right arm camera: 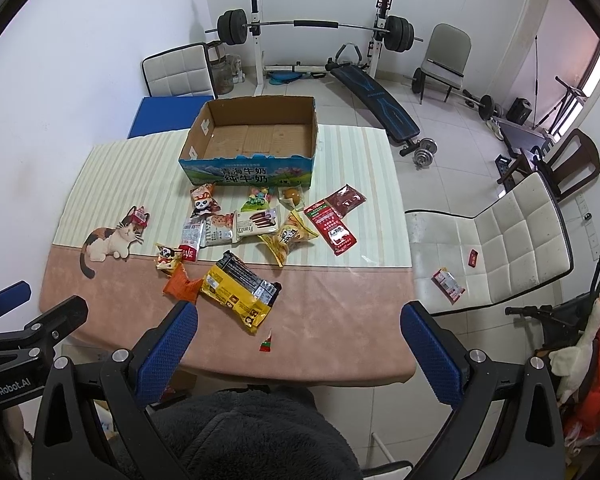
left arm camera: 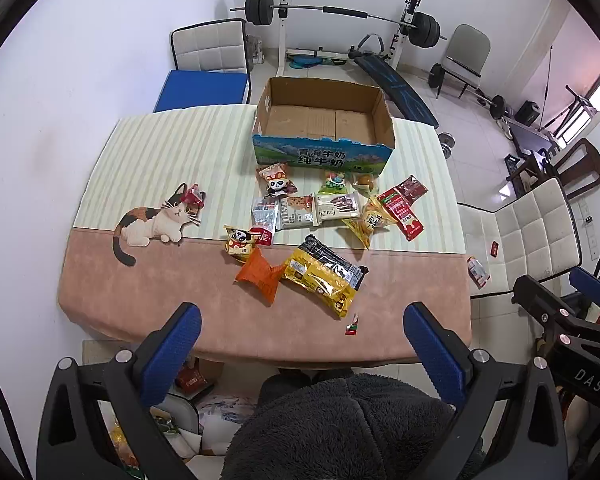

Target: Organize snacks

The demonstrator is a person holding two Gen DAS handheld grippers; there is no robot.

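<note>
An empty cardboard box [left arm camera: 374, 110] [right arm camera: 196, 136] stands at the far middle of the table. Several snack packs lie in front of it: a yellow-black bag [left arm camera: 322, 276] [right arm camera: 240, 294], an orange pack [left arm camera: 260, 274] [right arm camera: 182, 286], a red sachet [left arm camera: 402, 210] [right arm camera: 332, 222], a Fanzz biscuit pack [left arm camera: 336, 206] [right arm camera: 256, 222], a panda pack [left arm camera: 276, 182] [right arm camera: 203, 200]. A small red-green wrapper [left arm camera: 352, 325] [right arm camera: 266, 343] lies near the front edge. My left gripper [left arm camera: 300, 344] and right gripper [right arm camera: 298, 344] are open and empty, above the table's near edge.
The table has a pink and striped cloth [left arm camera: 140, 280] [right arm camera: 340, 300] with a cat print [left arm camera: 156, 220]. A white chair [right arm camera: 500, 240] stands at the right with small packs on its seat. Gym equipment [right arm camera: 312, 28] fills the back of the room.
</note>
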